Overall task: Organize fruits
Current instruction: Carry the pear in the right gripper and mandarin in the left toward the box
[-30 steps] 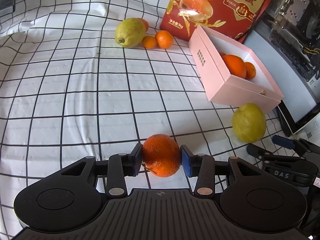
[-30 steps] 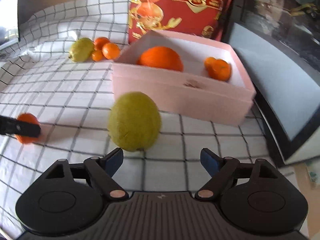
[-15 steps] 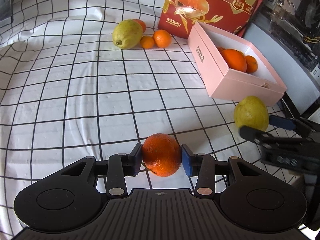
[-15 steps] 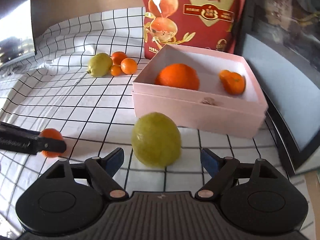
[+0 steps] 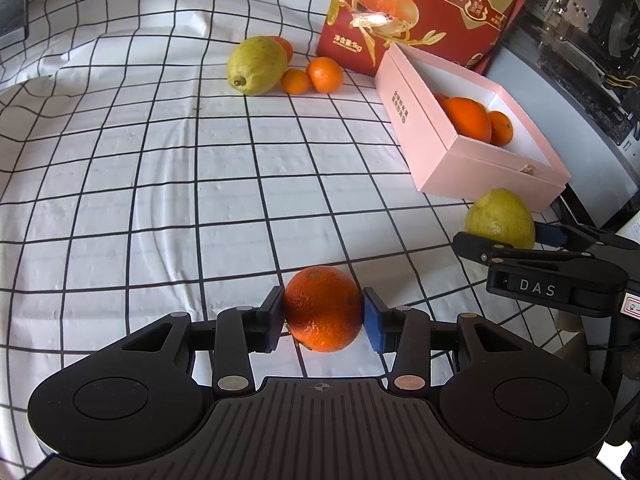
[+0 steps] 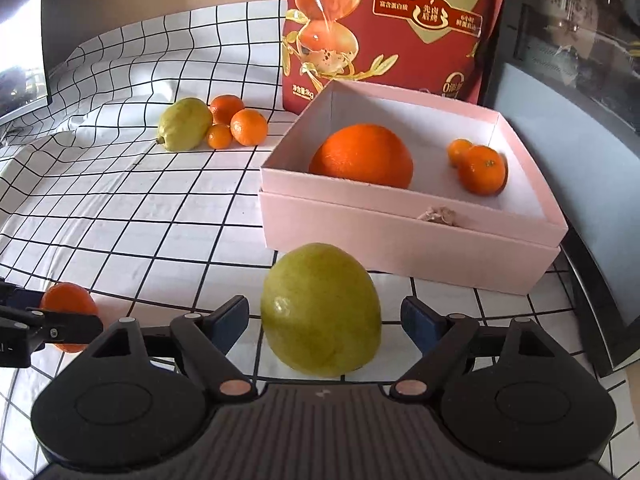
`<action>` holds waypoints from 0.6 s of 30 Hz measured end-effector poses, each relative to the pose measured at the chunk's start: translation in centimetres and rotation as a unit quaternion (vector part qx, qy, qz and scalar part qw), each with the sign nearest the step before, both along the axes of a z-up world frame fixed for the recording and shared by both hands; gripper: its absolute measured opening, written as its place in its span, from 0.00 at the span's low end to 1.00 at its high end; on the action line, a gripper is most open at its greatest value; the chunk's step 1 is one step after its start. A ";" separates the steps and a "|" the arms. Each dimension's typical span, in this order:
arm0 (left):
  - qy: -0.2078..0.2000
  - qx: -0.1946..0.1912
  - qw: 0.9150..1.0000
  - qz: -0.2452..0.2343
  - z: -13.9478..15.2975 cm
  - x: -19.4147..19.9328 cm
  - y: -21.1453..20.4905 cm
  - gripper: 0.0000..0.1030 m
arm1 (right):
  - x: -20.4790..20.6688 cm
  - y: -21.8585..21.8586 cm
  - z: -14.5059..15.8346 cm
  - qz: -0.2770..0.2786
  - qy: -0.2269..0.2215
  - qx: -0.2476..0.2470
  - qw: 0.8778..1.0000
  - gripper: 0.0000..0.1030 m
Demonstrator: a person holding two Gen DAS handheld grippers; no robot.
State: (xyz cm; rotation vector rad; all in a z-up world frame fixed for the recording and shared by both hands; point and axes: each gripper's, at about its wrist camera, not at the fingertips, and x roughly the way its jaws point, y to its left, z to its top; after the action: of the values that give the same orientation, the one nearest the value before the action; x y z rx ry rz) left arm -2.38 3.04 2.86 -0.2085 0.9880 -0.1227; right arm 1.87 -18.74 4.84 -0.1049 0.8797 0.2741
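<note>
My left gripper [image 5: 323, 314] is shut on an orange [image 5: 322, 308], held just above the checked cloth; the orange also shows in the right wrist view [image 6: 68, 304]. My right gripper [image 6: 325, 322] is open, its fingers on either side of a yellow-green lemon [image 6: 320, 310] that rests on the cloth; the lemon also shows in the left wrist view [image 5: 500, 218]. The pink box [image 6: 400, 236] stands just behind the lemon and holds a big orange [image 6: 362, 156] and two small mandarins [image 6: 480, 168].
A second lemon [image 6: 184, 124] and three small mandarins [image 6: 248, 126] lie in a cluster at the back of the cloth. A red printed bag [image 6: 384, 28] stands behind the box. A dark appliance [image 6: 560, 100] borders the right side.
My right gripper has moved forward so the lemon now sits between its open fingers. My left gripper keeps its hold on the orange and has shifted a little.
</note>
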 end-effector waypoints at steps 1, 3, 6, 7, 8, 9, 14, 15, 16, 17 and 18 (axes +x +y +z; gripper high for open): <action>0.001 0.001 1.000 -0.001 0.0 0.1 0.0 0.45 | 0.1 0.0 -0.1 -0.001 0.003 0.002 1.000 0.81; 0.003 0.001 1.000 -0.003 0.0 0.2 0.0 0.44 | 0.4 0.0 -0.3 -0.003 0.008 0.006 1.000 0.75; 0.001 0.002 1.000 -0.006 0.0 0.2 0.0 0.45 | 0.4 0.4 -0.4 0.002 0.013 0.007 1.000 0.61; -0.001 0.003 1.000 -0.007 -0.1 0.1 0.0 0.45 | 0.3 0.4 -0.3 0.001 0.009 0.005 1.000 0.58; -0.002 0.005 1.000 -0.008 -0.1 0.1 -0.1 0.45 | 0.3 0.4 -0.3 0.001 0.010 0.005 1.000 0.58; -0.002 0.006 1.000 -0.010 -0.1 0.1 -0.1 0.45 | 0.2 0.3 -0.3 0.000 0.011 0.008 1.000 0.58; -0.005 0.020 1.000 -0.023 -0.1 0.1 -0.4 0.45 | -0.2 -0.4 0.1 -0.008 0.022 0.019 1.000 0.58; -0.006 0.025 0.999 -0.027 -0.1 0.1 -0.6 0.45 | -0.3 -0.5 0.2 -0.010 0.022 0.021 0.999 0.58; -0.007 0.029 0.999 -0.030 -0.1 0.1 -0.7 0.45 | -0.5 -0.7 0.3 -0.012 0.022 0.024 0.999 0.58; -0.007 0.034 0.999 -0.032 -0.1 0.1 -0.8 0.46 | -0.7 -1.0 0.5 -0.015 0.022 0.026 0.999 0.58; -0.008 0.039 0.999 -0.033 -0.1 0.1 -1.0 0.46 | -0.8 -1.2 0.7 -0.017 0.021 0.027 0.999 0.58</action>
State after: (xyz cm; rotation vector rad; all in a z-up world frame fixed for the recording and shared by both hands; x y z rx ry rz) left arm -2.32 2.09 2.79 -0.1042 0.9824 -0.1462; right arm 1.11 -19.94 5.50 -0.0339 0.9152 0.2696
